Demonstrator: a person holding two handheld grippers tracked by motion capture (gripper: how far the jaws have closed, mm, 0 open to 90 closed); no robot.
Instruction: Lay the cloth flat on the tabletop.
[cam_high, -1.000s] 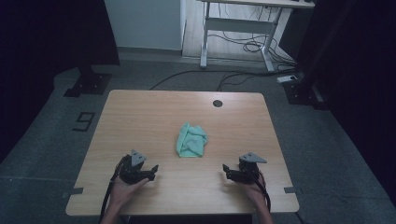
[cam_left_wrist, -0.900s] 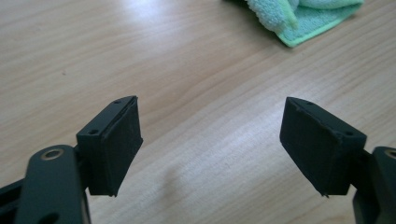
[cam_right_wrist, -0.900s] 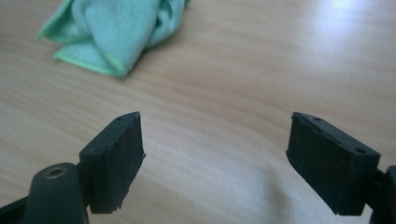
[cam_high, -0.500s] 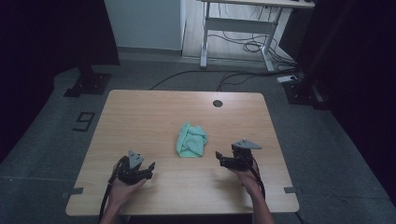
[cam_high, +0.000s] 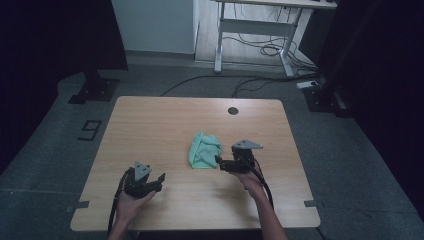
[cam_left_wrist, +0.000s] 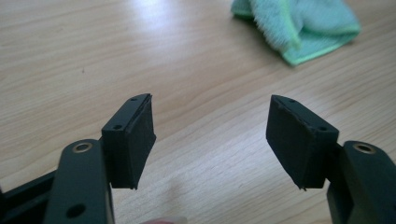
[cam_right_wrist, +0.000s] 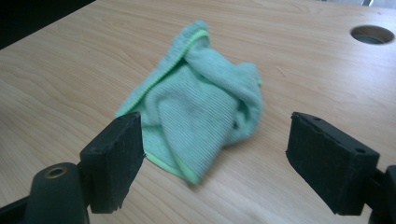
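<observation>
The crumpled green cloth (cam_high: 205, 150) lay mid-bench (cam_high: 150, 120), just ahead of the right hand-held gripper (cam_high: 220, 162), whose jaws stood wide apart and empty, framing its near edge; the left hand-held gripper (cam_high: 159, 181), equally open and empty, sat well apart toward the front; the right was plainly nearer.

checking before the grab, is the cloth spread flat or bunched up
Bunched up. The cloth lies in a crumpled heap on the table, with folds overlapping and its light green hem curling over the top, ahead of the open right claw.
</observation>
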